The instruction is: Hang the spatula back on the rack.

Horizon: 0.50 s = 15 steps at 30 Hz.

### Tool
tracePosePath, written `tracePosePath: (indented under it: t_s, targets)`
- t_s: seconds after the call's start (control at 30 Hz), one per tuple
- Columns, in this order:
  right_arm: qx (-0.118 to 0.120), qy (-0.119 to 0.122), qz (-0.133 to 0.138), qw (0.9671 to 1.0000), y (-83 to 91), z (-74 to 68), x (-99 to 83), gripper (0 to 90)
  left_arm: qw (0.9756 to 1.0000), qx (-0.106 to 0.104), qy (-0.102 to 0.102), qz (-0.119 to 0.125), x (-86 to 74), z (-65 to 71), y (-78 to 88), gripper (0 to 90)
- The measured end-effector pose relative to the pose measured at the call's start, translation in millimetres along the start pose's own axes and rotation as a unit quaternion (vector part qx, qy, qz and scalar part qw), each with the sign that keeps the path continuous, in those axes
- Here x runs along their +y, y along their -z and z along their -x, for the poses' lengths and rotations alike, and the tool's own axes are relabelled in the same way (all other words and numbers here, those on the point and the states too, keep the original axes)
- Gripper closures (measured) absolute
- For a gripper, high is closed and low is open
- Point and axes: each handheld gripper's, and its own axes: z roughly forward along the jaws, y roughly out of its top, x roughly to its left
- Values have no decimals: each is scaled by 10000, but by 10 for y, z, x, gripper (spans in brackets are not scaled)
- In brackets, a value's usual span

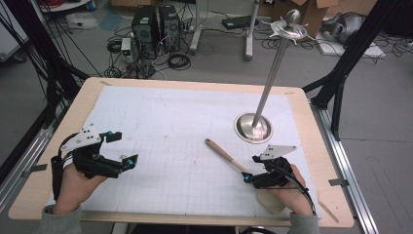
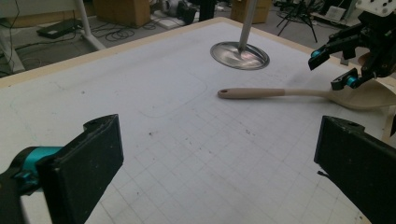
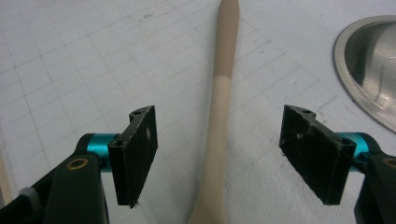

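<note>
Wooden and pale, a spatula [image 1: 229, 157] lies flat on the white gridded mat [image 1: 160, 126] that covers the bench [image 1: 92, 87], its darker handle end pointing up and left toward the middle of the mat and its broad blade near the front edge, under the person's right hand. The right gripper [image 3: 219, 151] sits low over the neck of the spatula [image 3: 218, 126], jaws spread wide with the shaft running up between them and touching neither; that straddling line-up reads as preparation for closing across the narrow, easy-to-pinch part rather than the wide blade. In the left gripper view the same spatula [image 2: 280, 93] lies across the far side, with the right gripper [image 2: 334, 67] above its blade end.

Just beyond the handle tip, but apart from it, stands a metal stand [image 1: 265, 97] with a round base [image 1: 253, 127] and a tall pole, probably where the utensil is meant to hang, judging by the hole in the handle end.

Well away at the left of the bench, the left gripper [image 1: 122, 148] is held off the mat, jaws also spread and holding nothing, seemingly waiting out of the way.
</note>
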Motion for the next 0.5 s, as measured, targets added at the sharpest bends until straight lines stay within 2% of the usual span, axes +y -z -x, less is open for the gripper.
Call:
tracePosePath:
  t_s: [0.27,0.5]
  targets:
    - [-56,-73,-142,9999,-40,0,-12,271,10000,-1,26,-21,-8,-15,-24,17]
    - [-111,-39,-288,9995,-98,-8,-16,271,10000,0,8,-40,-8,-11,-31,17]
